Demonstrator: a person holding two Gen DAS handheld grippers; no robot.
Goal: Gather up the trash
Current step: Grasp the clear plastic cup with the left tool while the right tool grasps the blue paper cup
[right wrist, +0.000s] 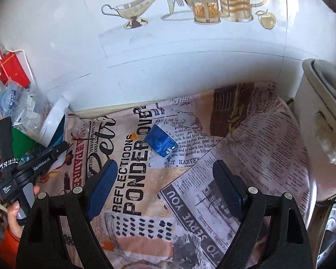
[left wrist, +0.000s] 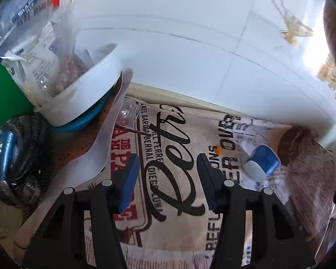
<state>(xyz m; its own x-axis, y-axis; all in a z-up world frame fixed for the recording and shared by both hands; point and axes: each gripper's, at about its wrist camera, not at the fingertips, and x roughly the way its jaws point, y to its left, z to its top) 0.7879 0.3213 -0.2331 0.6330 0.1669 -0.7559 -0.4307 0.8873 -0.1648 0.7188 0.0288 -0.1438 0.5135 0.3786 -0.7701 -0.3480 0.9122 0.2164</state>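
Observation:
A small blue carton (right wrist: pixel 160 142) lies on the newspaper-print tablecloth (right wrist: pixel 136 174), ahead of my right gripper (right wrist: pixel 165 187) and slightly left of its centre line. That gripper is open, nothing between its fingers. In the left wrist view the same blue carton (left wrist: pixel 261 161) sits to the right of my left gripper (left wrist: pixel 168 179), beyond its right finger (left wrist: pixel 207 179). The left jaws stand apart over bare cloth, holding nothing. A crumpled clear plastic piece (left wrist: pixel 130 112) lies ahead and to the left of it. A printed paper slip (left wrist: pixel 253 130) rests just behind the carton.
A white round tub (left wrist: pixel 89 89) stuffed with plastic bags stands at the left, beside a metal mesh strainer (left wrist: pixel 11 157). A white appliance (right wrist: pixel 320 123) blocks the right side. A tiled wall (right wrist: pixel 168 56) closes the back. A person's hand (right wrist: pixel 13 210) holds the left gripper's handle.

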